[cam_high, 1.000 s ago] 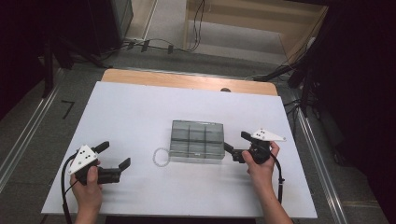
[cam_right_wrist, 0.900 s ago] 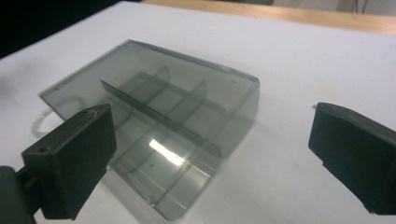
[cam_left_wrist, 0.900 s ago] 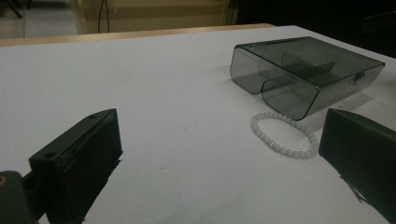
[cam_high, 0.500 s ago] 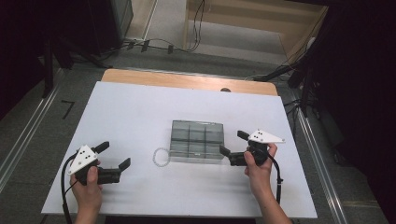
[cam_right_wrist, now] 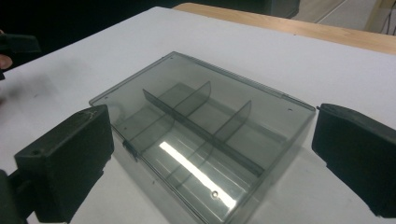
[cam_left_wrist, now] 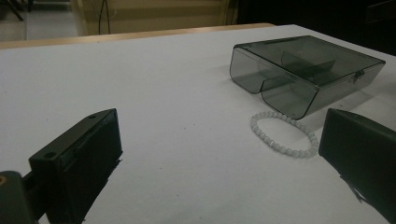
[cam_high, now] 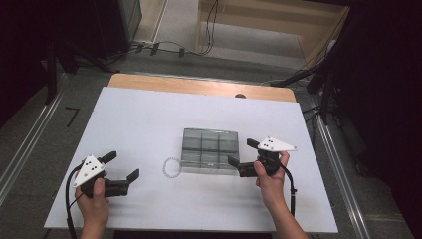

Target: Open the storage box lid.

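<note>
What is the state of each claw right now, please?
Left claw: open, holding nothing, near the bead bracelet.
Right claw: open, holding nothing, facing the closed grey box.

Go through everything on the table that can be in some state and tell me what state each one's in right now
Compartment box: lid shut, latch side toward the right gripper, compartments look empty.
Bead bracelet: lying flat on the table beside the box, outside it.
Left gripper: open, holding nothing.
Right gripper: open, jaws on either side of the box's near end, not clamped.
</note>
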A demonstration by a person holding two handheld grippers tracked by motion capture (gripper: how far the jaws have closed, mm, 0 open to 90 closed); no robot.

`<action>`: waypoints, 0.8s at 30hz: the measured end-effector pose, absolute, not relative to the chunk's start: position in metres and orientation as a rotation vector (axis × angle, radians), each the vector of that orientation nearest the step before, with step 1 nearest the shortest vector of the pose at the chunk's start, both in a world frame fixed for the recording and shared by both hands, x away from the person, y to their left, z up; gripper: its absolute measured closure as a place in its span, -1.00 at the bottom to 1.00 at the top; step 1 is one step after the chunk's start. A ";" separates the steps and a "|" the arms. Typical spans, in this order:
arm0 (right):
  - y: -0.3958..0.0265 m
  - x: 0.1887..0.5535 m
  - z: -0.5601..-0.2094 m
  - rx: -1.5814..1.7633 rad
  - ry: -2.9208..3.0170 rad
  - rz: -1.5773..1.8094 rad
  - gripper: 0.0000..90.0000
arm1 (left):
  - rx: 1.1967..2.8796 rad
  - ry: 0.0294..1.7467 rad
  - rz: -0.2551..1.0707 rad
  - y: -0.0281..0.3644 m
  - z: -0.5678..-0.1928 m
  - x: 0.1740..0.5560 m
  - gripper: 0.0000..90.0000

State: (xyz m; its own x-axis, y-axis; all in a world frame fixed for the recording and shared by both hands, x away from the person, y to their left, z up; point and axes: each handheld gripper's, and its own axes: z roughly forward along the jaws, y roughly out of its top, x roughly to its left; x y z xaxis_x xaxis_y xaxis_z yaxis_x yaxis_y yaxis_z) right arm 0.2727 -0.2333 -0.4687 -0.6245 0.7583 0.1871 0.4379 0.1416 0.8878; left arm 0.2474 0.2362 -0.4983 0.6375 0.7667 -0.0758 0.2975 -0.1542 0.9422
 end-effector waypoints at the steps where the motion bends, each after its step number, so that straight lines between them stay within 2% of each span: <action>1: -0.229 0.274 -0.466 1.142 2.127 1.473 -1.00 | 1.733 0.871 0.518 0.236 -0.498 0.248 -1.00; 14: -0.204 0.288 -0.462 1.088 2.180 1.473 -1.00 | 1.723 0.876 0.482 0.234 -0.496 0.249 -1.00; 19: -0.195 0.287 -0.467 1.075 2.220 1.450 -1.00 | 1.748 0.847 0.449 0.221 -0.492 0.250 -1.00; 22: -0.189 0.286 -0.470 1.062 2.234 1.444 -0.86 | 1.731 0.839 0.375 0.211 -0.488 0.253 -1.00; 24: -0.187 0.286 -0.470 1.072 2.240 1.440 -0.58 | 1.748 0.822 0.383 0.204 -0.483 0.254 -1.00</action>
